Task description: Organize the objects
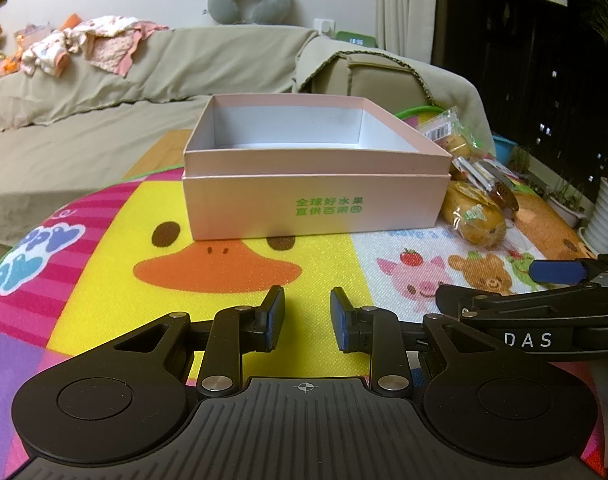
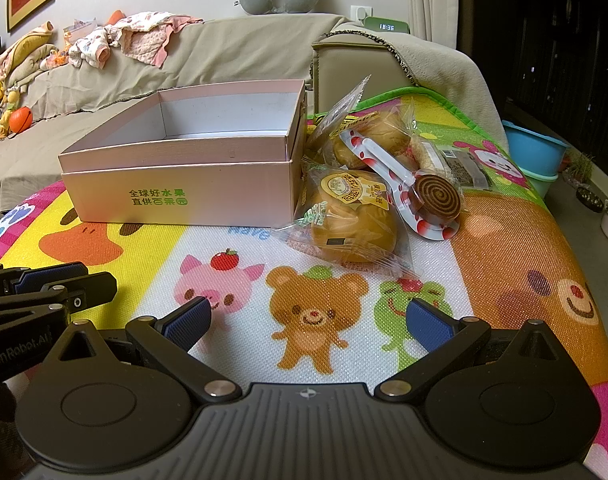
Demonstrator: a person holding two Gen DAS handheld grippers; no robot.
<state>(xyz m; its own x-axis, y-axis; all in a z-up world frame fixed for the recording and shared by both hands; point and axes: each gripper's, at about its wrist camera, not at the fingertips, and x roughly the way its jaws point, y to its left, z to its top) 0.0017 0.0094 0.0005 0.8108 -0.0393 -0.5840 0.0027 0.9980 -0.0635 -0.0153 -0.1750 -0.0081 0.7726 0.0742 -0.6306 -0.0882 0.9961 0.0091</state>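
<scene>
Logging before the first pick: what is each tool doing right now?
Left tool: open, narrow gap, empty.
Right tool: open wide, empty.

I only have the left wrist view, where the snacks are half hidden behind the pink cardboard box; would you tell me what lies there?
Observer: Nearest the right gripper lies a clear-wrapped golden bun with a yellow label, close beside the pink cardboard box.
Operator: Thank you. Is anything resting on it?
Observer: Not on it that I can tell; just behind it, a white spoon with red spots carries a brown spiral coil.
Operator: And are the right jaws ready?
Observer: Yes, they stand wide open, holding nothing.
</scene>
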